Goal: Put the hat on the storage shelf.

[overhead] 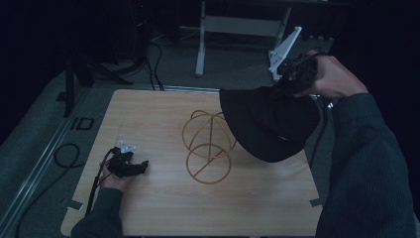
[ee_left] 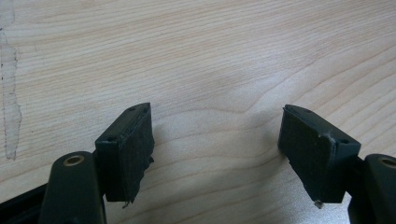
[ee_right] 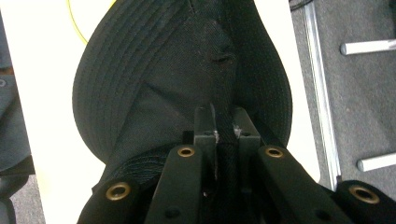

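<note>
A black bucket hat [overhead: 270,121] hangs in the air above the table's right side, to the right of a yellow wire stand [overhead: 208,146]. My right gripper [overhead: 292,74] is shut on the hat's fabric near its top edge; in the right gripper view the jaws pinch a fold of the hat [ee_right: 187,70] with the brim spreading below. My left gripper [overhead: 130,166] rests low at the table's left, jaws apart. In the left gripper view that left gripper [ee_left: 217,140] stands open over bare wood, nothing between its pads.
The light wooden table [overhead: 158,208] has a tape mark [ee_left: 10,93] on its surface. The wire stand, two rings joined by a rod with a domed top, stands mid-table. Cables [overhead: 64,153] and a white desk frame [overhead: 200,44] lie on the floor beyond.
</note>
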A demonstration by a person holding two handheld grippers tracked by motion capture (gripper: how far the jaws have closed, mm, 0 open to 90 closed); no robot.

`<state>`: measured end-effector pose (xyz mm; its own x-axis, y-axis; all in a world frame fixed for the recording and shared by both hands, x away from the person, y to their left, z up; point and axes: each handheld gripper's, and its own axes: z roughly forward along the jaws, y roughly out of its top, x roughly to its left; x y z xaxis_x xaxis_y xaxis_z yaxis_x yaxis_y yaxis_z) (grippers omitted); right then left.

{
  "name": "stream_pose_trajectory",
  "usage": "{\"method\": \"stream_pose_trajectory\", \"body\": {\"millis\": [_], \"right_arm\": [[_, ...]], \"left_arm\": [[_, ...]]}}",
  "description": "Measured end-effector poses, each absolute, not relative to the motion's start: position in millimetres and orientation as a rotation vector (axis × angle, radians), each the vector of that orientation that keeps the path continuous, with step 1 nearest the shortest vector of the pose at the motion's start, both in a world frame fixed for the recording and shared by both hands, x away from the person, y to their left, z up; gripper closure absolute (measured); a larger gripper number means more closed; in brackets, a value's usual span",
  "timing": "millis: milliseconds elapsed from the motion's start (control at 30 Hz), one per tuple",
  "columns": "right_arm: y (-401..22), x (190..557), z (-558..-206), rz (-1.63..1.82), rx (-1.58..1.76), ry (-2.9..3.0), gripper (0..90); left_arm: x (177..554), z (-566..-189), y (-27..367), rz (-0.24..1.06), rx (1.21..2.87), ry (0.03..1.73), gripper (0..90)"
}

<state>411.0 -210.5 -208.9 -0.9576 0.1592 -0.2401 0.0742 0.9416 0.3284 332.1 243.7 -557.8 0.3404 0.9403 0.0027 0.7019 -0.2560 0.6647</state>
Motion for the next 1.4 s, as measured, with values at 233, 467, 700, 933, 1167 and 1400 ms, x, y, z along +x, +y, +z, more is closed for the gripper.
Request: {"method": "stream_pose_trajectory", "body": {"millis": [233, 467, 700, 933, 1167, 1400], "right_arm": [[-202.9, 409.7, -205.4, 0.497, 0.142, 2.842, 84.8], [-193.1, 409.2, -204.8, 0.499, 0.117, 2.842, 84.9], [-181.1, 406.1, -202.1, 0.493, 0.099, 2.840, 84.8], [-164.7, 405.7, -200.8, 0.485, 0.080, 2.838, 84.8], [-144.8, 405.8, -197.9, 0.479, 0.042, 2.839, 84.8], [-124.8, 406.4, -197.6, 0.459, 0.021, 2.841, 84.8]], "left_arm": [[332.1, -557.9, 243.7, 0.548, 2.040, 1.430, 26.8], [332.2, -557.8, 243.5, 0.548, 2.042, 1.429, 26.8], [332.4, -557.9, 243.4, 0.549, 2.041, 1.428, 26.8], [332.5, -557.9, 243.4, 0.549, 2.043, 1.426, 26.8], [332.7, -557.7, 243.4, 0.548, 2.047, 1.425, 26.8], [332.7, -557.7, 243.2, 0.547, 2.046, 1.424, 26.9]]}}
